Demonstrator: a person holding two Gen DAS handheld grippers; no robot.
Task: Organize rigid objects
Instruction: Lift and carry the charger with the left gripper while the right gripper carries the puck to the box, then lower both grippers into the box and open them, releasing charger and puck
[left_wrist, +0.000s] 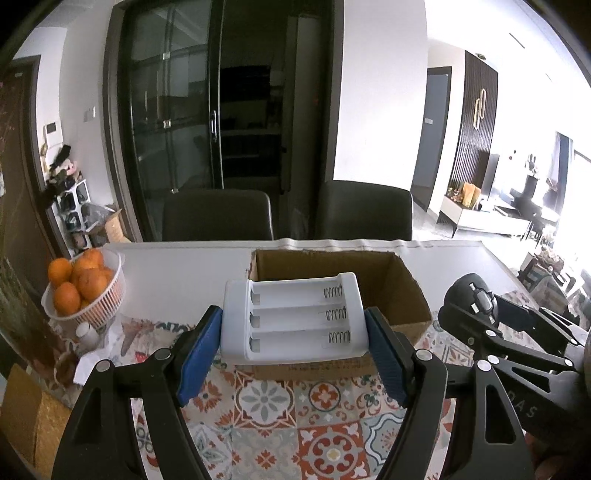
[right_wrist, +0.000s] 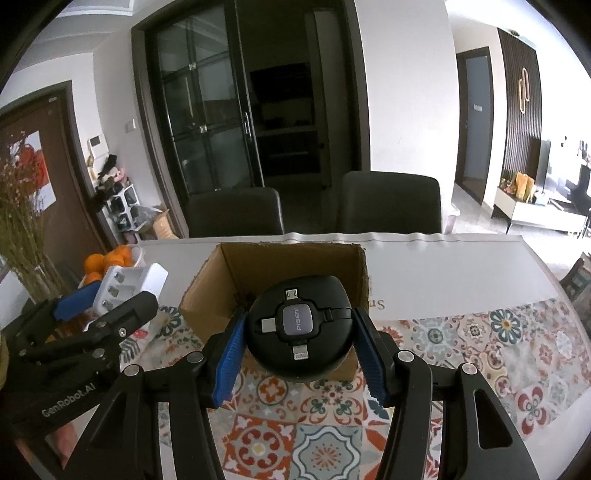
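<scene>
Both grippers loaded — left gripper clamps charger; right gripper clamps cable reel.

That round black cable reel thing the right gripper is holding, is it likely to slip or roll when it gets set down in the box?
The black cable reel looks like smooth, rigid plastic, so it probably won't flex. Its sides curve where the right gripper pinches it, so it may slip. Laid flat in the cardboard box it should stay; on edge it could roll.
</scene>
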